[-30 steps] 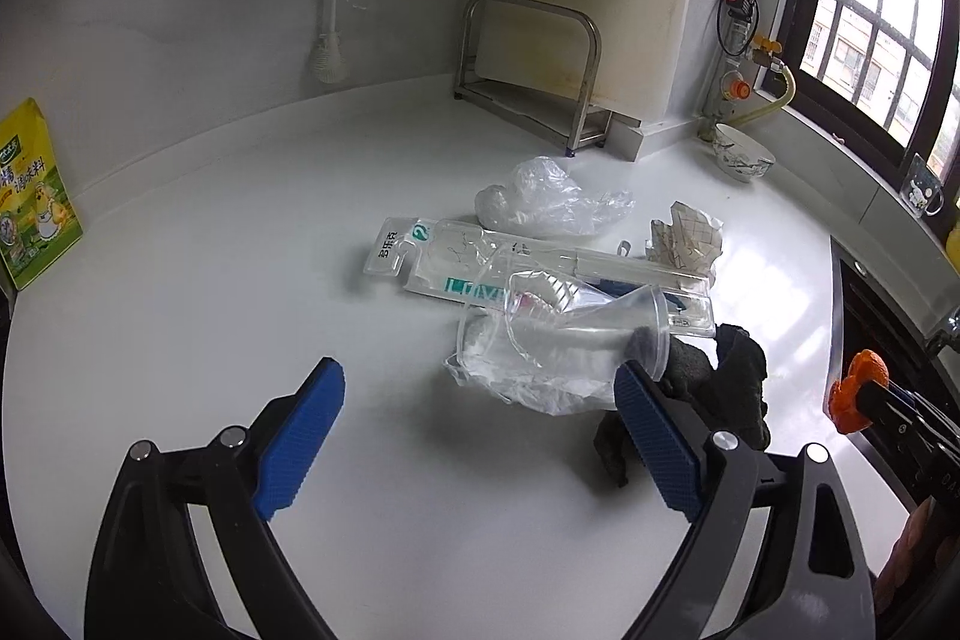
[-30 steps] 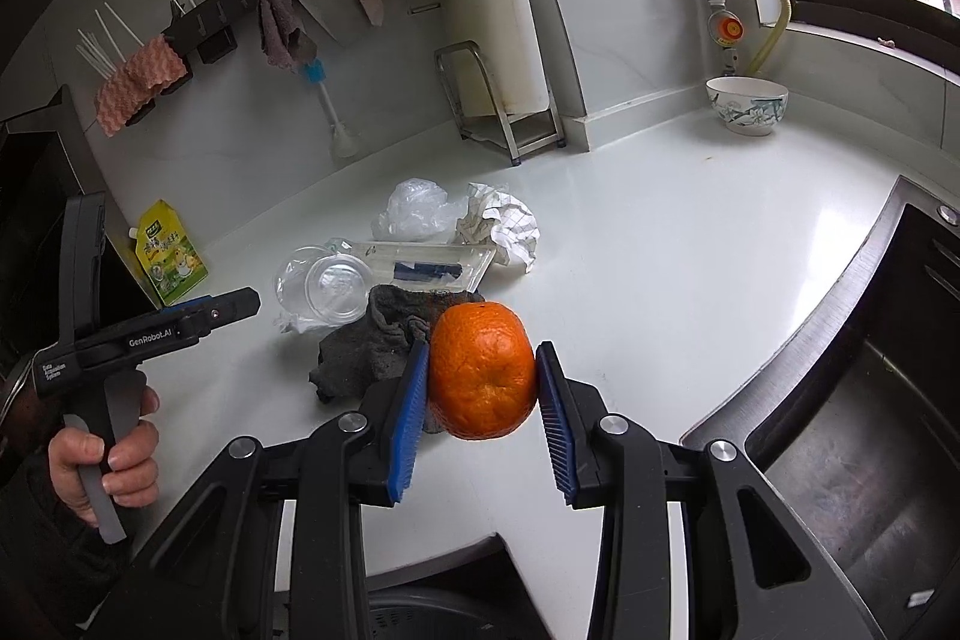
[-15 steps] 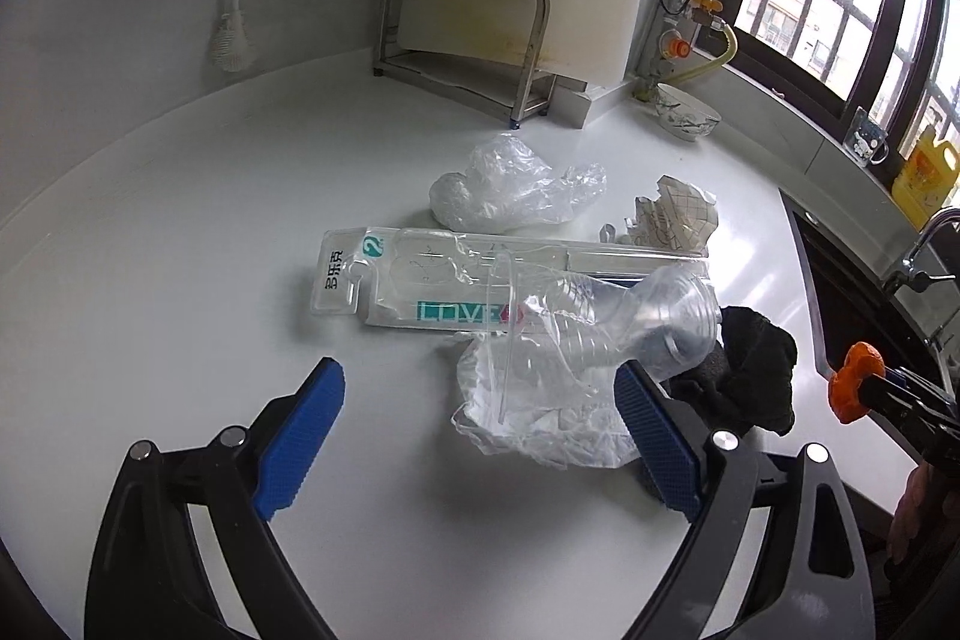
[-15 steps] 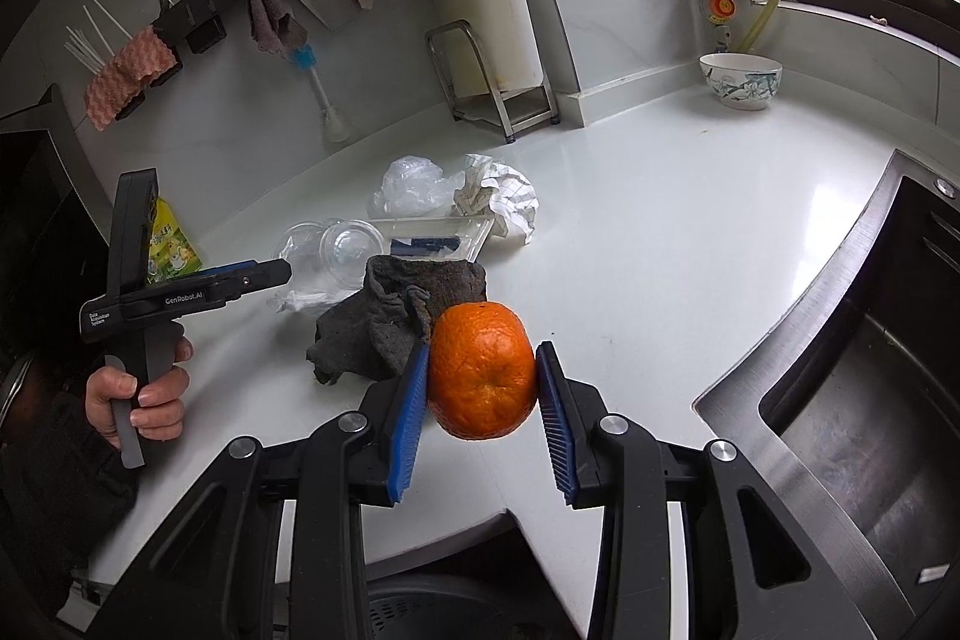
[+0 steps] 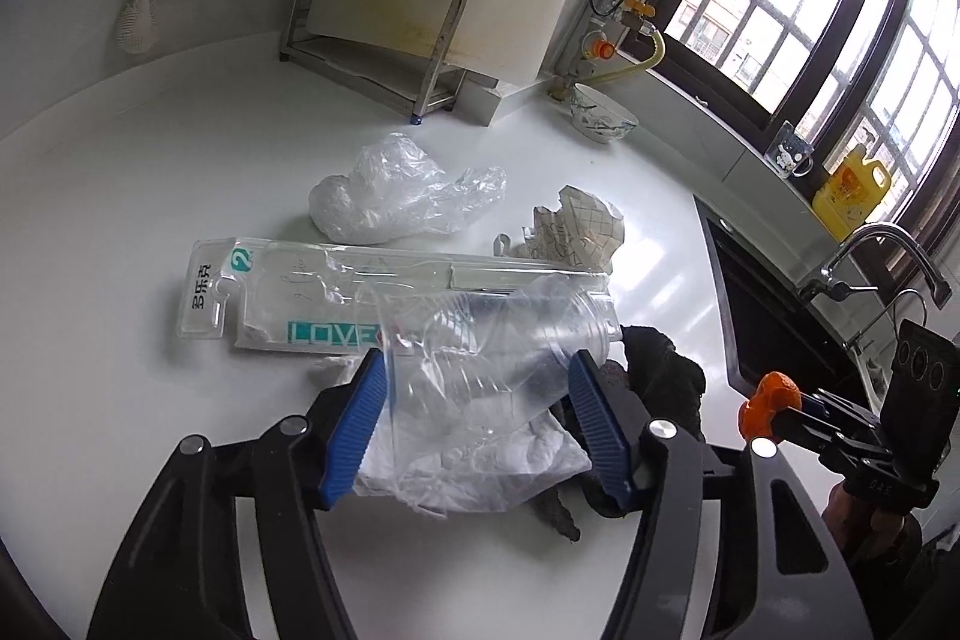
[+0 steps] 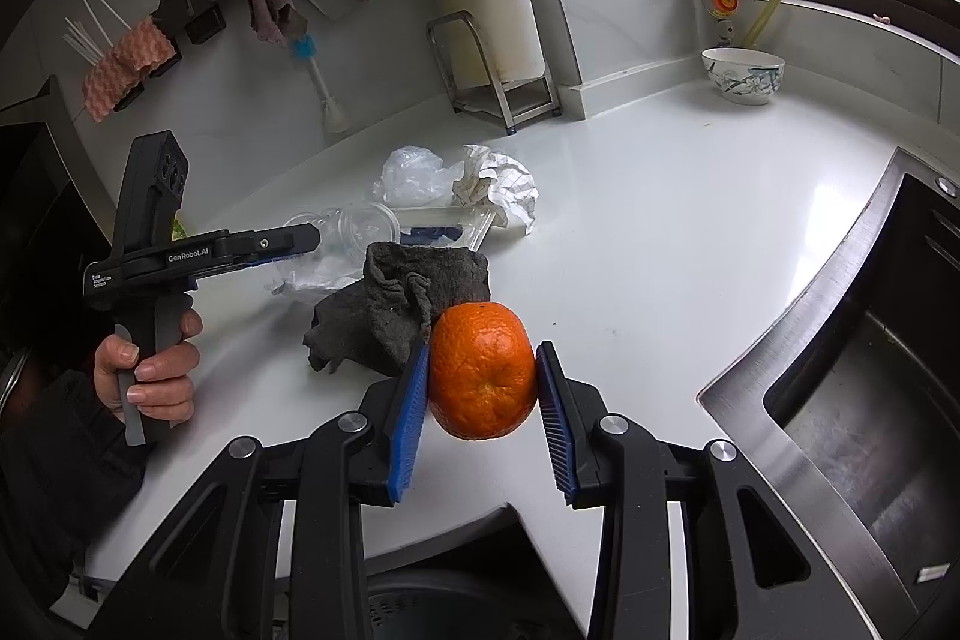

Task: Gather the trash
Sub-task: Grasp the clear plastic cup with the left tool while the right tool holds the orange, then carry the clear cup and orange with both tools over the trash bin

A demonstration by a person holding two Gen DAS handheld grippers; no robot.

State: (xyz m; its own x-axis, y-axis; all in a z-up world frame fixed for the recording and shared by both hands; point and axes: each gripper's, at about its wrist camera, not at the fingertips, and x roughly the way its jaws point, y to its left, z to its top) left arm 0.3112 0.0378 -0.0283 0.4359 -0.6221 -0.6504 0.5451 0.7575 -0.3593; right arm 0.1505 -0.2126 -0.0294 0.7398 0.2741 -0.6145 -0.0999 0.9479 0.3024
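Note:
My left gripper (image 5: pixel 474 394) has its blue fingers on both sides of a clear plastic cup (image 5: pixel 480 340) that lies on its side over a crumpled clear bag (image 5: pixel 474 472); the fingers press the cup's ends. Behind it lie a clear blister pack (image 5: pixel 336 292), a crumpled plastic bag (image 5: pixel 396 196) and crumpled paper (image 5: pixel 576 220). My right gripper (image 6: pixel 483 388) is shut on an orange (image 6: pixel 483 370) above the counter's front edge; it also shows in the left wrist view (image 5: pixel 771 403).
A dark grey rag (image 6: pixel 402 304) lies beside the trash pile. A sink (image 6: pixel 852 400) is at the right. A bowl (image 6: pixel 744 73) and a metal rack (image 6: pixel 498 70) stand at the back. A bin opening (image 6: pixel 432 604) is below the counter edge.
My left gripper moved forward and closed its fingers in around the plastic cup. My right gripper kept holding the orange almost still.

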